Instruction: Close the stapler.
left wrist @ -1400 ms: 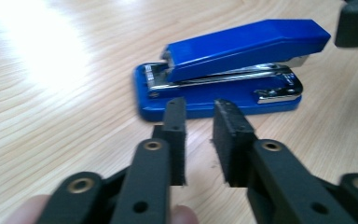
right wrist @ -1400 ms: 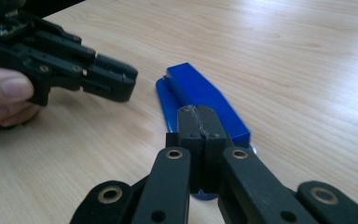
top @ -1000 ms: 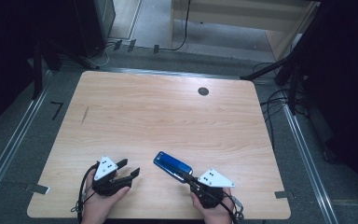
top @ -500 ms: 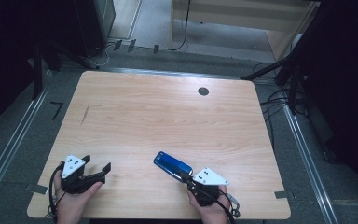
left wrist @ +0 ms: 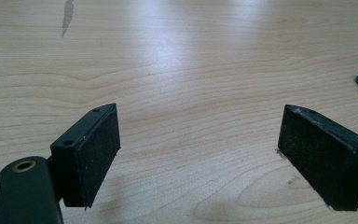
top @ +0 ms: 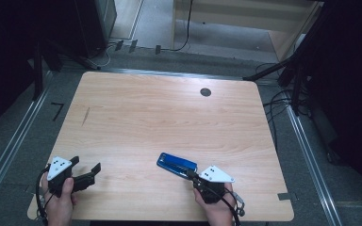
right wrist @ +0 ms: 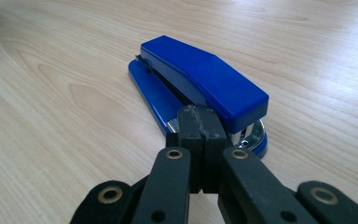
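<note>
The blue plastic stapler (top: 176, 163) lies at the desk's (top: 169, 113) 6 o'clock edge. The right hand-held gripper (right wrist: 199, 122), pressed together, should nudge it squarely; the left hand-held gripper (top: 86, 169), at 7 o'clock, has just been opening, spread and empty.

Stapler (top: 176, 163) on table (top: 160, 117), near front edge, right of centre

Glossy blue plastic stapler (right wrist: 200, 79) with shiny metal base lies on smooth, pale wood-grain table (top: 169, 117).

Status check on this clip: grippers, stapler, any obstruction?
Left gripper open, jaws just opened wider, nothing between them. Right gripper shut, tips at rear end of blue stapler, which lies flat on table. Nothing in the way.
</note>
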### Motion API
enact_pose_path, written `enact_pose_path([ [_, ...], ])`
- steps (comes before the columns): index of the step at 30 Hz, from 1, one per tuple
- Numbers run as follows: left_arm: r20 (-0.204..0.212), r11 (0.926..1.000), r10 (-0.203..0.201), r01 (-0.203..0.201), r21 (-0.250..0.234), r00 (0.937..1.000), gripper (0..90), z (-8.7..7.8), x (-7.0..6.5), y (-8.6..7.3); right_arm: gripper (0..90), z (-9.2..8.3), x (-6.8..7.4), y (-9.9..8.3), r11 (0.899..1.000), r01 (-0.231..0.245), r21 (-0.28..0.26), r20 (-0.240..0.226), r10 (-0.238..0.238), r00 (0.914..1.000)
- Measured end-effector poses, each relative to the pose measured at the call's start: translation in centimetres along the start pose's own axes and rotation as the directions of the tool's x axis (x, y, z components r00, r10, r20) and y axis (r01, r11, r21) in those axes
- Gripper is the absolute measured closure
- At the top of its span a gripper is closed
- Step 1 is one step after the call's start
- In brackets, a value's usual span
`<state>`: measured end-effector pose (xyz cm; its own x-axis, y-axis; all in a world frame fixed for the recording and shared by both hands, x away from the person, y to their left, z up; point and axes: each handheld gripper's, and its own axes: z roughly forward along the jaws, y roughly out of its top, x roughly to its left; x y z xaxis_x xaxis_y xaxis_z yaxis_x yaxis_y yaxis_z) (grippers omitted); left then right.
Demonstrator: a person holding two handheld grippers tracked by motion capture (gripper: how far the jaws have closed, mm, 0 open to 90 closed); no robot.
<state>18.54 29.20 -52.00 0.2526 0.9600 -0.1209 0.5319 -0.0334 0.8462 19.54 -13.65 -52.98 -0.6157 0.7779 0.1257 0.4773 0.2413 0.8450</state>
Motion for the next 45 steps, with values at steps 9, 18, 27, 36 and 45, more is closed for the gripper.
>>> enact_pose_path([
  [9, -0.013, 0.9999, -0.01, 0.01, 0.014, 0.9999, 13.6, 0.2, 0.2, -0.1, 90.0, 0.3, -1.2, 0.3, 1.0, -0.015, -0.011, 0.024, 0.015, 0.9996],
  [18, -0.014, 0.9997, -0.012, 0.012, 0.02, 0.9998, 13.6, 0.4, 0.2, -0.2, 90.0, 0.7, -2.3, 0.6, 0.999, -0.032, -0.023, 0.036, 0.033, 0.9988],
  [27, -0.018, 0.9997, -0.009, 0.01, 0.024, 0.9998, 13.7, 0.4, 0.1, -0.3, 90.0, 1.2, -3.1, 1.0, 0.998, -0.043, -0.035, 0.046, 0.044, 0.998],
  [36, -0.015, 0.9996, -0.009, 0.009, 0.026, 0.9998, 13.8, 0.4, 0.1, -0.3, 90.0, 1.5, -3.4, 1.1, 0.998, -0.043, -0.038, 0.05, 0.045, 0.9978],
  [45, -0.013, 0.9995, -0.018, 0.018, 0.026, 0.9998, 13.8, 0.4, 0.2, -0.3, 90.0, 1.3, -3.4, 1.1, 0.998, -0.046, -0.042, 0.042, 0.048, 0.998],
])
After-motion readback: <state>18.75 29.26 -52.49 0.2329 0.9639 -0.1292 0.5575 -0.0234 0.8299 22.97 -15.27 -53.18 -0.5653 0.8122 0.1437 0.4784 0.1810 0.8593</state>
